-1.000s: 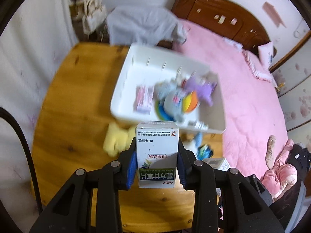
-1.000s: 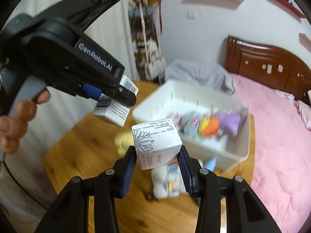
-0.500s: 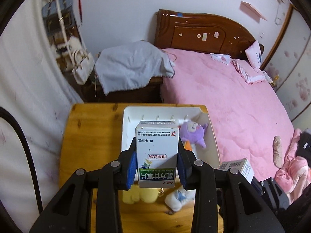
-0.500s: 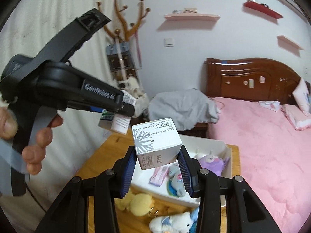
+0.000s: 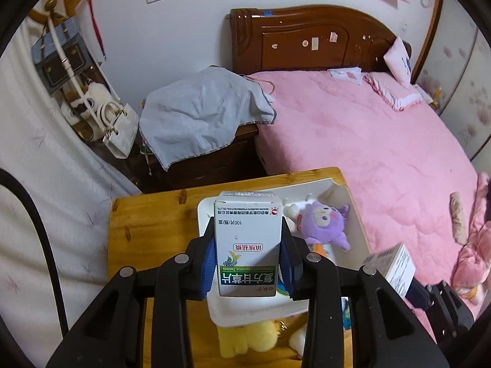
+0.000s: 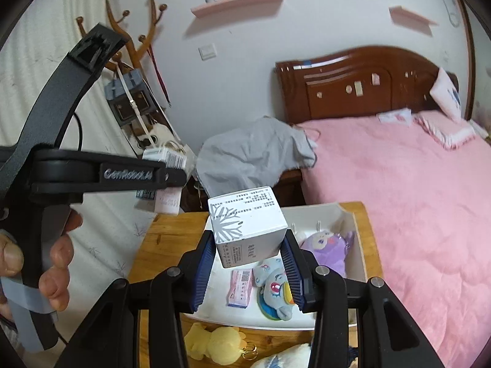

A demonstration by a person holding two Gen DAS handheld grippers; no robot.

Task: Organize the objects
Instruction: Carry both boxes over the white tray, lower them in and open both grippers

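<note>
Left tool [image 5: 248, 265] was clamped on a white medicine box [image 5: 248, 245] w/ green print, held upright between the blue pads [image 5: 206, 263], lettering upside down to the camera. Right tool [image 6: 250, 271] was clamped on a second white box [image 6: 247, 230] w/ a grey snowflake mark, tilted, one corner pointing up.

Both tools were raised above a wooden bench [image 5: 153, 224]. Below and just ahead of the left tool sat a white tray [image 5: 357, 214] on the bench. Inside it, to the right of the medicine box, lay a purple plush toy [image 5: 322, 225].

From the right tool's camera, the tray [image 6: 343, 214] lay under and ahead of the pads. In it: the purple plush [image 6: 330, 250] to the right, a blue plush w/ rainbow colours [image 6: 273, 288] below the snowflake box, and a small pink packet [image 6: 241, 286] just left of that. Nearer than the tray, on the bench [image 6: 159, 239], a yellow plush [image 6: 216, 345] lay below the tool; a white and blue plush [image 6: 282, 357] was partly hidden at the frame's lower edge.

Left of the right tool, a hand [image 6: 40, 263] gripped the left tool's handle; the medicine box [image 6: 162, 181] showed at its tip.

Beyond the bench: a pink bed [image 5: 368, 141] w/ dark wooden headboard [image 5: 307, 40], a grey cloth [image 5: 199, 113] over a nightstand, and bags [image 5: 92, 92] hanging on a coat rack.
</note>
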